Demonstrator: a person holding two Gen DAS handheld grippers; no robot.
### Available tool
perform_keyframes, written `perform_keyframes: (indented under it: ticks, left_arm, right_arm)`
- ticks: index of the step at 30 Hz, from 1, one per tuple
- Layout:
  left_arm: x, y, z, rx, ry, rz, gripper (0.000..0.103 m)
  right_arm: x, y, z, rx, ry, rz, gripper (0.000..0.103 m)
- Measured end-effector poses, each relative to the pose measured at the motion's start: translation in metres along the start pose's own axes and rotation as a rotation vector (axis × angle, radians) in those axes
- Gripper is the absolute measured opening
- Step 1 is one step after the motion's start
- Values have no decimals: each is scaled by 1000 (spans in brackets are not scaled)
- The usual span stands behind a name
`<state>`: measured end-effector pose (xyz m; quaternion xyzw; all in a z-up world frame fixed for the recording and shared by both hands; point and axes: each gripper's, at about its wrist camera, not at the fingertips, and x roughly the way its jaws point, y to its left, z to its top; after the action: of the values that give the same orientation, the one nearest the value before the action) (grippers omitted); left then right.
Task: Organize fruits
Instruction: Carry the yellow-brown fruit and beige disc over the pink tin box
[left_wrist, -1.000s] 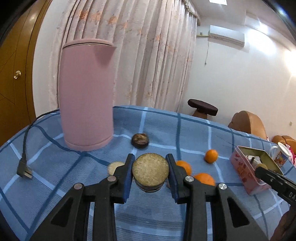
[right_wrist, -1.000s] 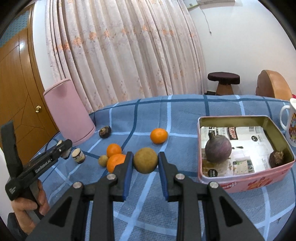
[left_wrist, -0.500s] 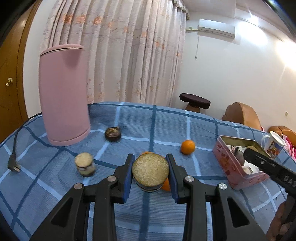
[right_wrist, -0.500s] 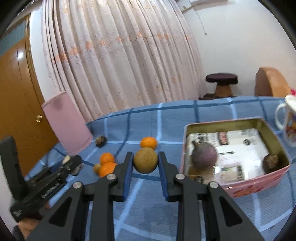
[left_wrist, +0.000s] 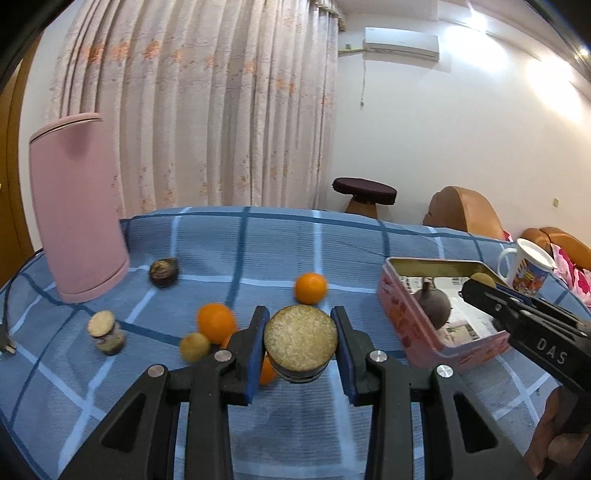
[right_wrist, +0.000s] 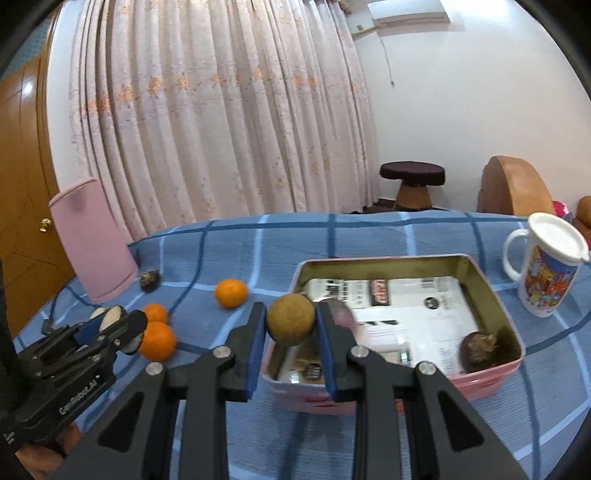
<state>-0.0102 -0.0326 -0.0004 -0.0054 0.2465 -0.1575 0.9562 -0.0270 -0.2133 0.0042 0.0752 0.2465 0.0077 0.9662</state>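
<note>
My left gripper (left_wrist: 300, 347) is shut on a dark round fruit piece with a tan cut face (left_wrist: 300, 339), held above the blue checked cloth left of the pink tin (left_wrist: 410, 332). My right gripper (right_wrist: 291, 325) is shut on a tan round fruit (right_wrist: 291, 319) over the tin's (right_wrist: 491, 373) near left corner. A purple fruit (left_wrist: 432, 306) and a dark brown fruit (right_wrist: 478, 349) lie in the tin. On the cloth sit oranges (left_wrist: 311, 288) (left_wrist: 216, 320), a small tan fruit (left_wrist: 194, 346), a dark fruit (left_wrist: 164, 272) and another cut piece (left_wrist: 105, 332).
A tall pink kettle (left_wrist: 79, 206) stands at the far left with its cord trailing off the table edge. A lidded printed mug (right_wrist: 546, 269) stands right of the tin. Behind the table are curtains, a stool and brown chairs.
Both grippers have carried their fruit to the right towards the tin. The right one has gone from beside the tin to over its near left corner. Neither grip has changed.
</note>
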Motion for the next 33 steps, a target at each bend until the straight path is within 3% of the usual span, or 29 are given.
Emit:
perform_keyframes:
  ticks: [24,33]
  left_arm:
    - [36,-106,12,99,4,-105,36]
    - [54,-128,20,105,38,-104,36]
  right_arm:
    - [4,-82,9,-28,14,-237,30]
    - [15,-105,12,-26,52,-284,30]
